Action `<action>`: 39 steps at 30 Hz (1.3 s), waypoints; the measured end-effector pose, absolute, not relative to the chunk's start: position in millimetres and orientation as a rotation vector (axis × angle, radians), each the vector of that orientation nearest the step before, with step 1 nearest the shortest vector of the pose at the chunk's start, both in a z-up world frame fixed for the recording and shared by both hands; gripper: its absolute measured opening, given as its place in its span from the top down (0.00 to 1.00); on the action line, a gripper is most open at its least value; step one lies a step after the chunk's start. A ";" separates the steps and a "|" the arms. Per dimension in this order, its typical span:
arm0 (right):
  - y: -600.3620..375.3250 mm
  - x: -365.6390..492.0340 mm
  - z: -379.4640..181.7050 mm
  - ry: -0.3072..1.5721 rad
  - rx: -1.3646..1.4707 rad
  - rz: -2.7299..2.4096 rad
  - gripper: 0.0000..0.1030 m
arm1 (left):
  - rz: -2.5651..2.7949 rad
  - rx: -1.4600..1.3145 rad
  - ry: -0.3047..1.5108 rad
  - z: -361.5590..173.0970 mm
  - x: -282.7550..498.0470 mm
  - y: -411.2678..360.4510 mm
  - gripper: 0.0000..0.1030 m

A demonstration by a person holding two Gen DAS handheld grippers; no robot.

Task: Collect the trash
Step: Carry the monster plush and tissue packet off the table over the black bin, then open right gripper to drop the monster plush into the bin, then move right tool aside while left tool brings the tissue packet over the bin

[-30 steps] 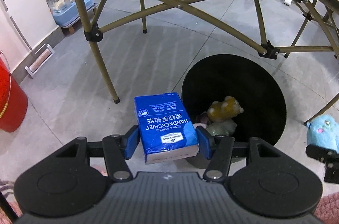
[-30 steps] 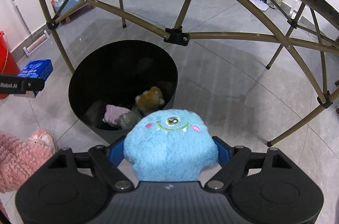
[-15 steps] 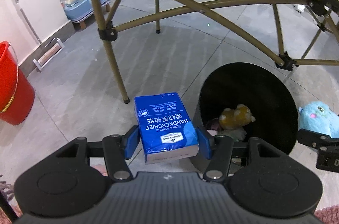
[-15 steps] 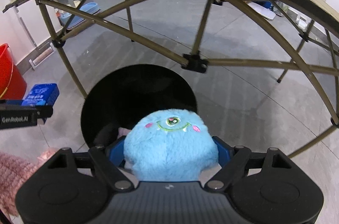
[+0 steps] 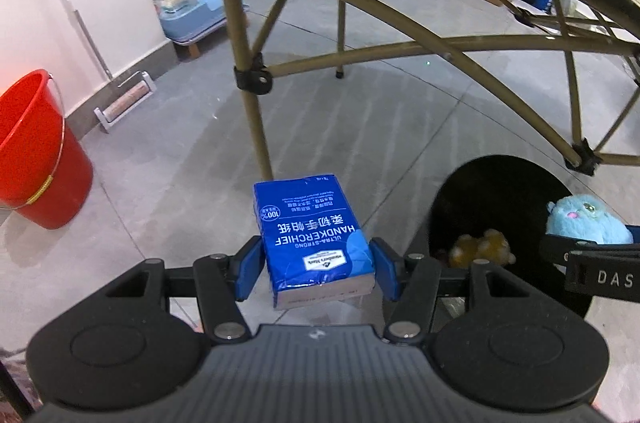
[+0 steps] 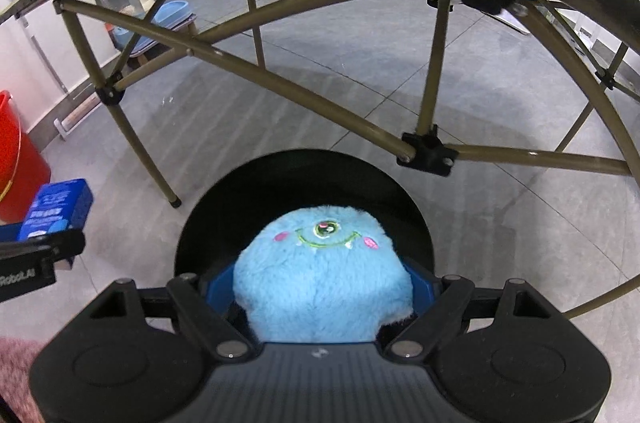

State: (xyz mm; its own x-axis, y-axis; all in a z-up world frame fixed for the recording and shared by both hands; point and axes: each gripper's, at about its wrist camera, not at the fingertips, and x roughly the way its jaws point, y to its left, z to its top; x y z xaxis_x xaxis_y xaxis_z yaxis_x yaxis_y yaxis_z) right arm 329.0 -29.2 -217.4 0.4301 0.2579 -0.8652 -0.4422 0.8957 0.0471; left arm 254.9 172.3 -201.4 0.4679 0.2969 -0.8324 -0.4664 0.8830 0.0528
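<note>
My left gripper (image 5: 318,269) is shut on a blue handkerchief pack (image 5: 312,235), held above the grey floor to the left of the black bin (image 5: 472,191). My right gripper (image 6: 320,287) is shut on a round blue plush monster (image 6: 322,275) and holds it over the black bin's (image 6: 212,223) mouth. In the left wrist view the plush (image 5: 584,221) and the right gripper show at the right edge above the bin, with a yellow plush toy (image 5: 482,249) lying inside. The pack (image 6: 56,209) also shows at the left of the right wrist view.
A folding table's olive frame (image 5: 248,79) arches over the bin, one leg standing just behind the pack. A red bucket (image 5: 36,159) stands at the left by the wall. A blue pet feeder (image 5: 188,11) sits farther back. Something pink and fluffy (image 6: 16,367) lies at lower left.
The right gripper has carried the blue plush from beside the bin to over its mouth. The left gripper with the pack has shifted left, so the bin now sits farther right in its view.
</note>
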 end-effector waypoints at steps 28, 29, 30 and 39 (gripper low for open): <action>-37.8 337.8 -216.6 1.021 -0.166 0.380 0.00 | 0.406 -0.180 0.978 -200.9 267.0 146.0 0.43; -43.0 337.9 -214.7 1.014 -0.168 0.371 0.00 | 0.397 -0.176 0.976 -200.5 269.2 141.2 0.43; -48.7 337.9 -212.7 1.008 -0.169 0.361 0.00 | 0.387 -0.171 0.975 -200.2 271.5 136.2 0.43; -112.6 340.7 -199.1 0.982 -0.133 0.255 0.00 | 0.294 -0.145 0.990 -203.5 300.6 83.7 0.43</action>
State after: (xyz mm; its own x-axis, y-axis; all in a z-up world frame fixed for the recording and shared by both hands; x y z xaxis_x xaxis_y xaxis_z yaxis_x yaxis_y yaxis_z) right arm 340.7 -112.6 -199.1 0.5284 0.1526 -0.8352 -0.2727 0.9621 0.0033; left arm 300.6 83.7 -203.5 0.5129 0.1782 -0.8397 -0.3092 0.9509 0.0130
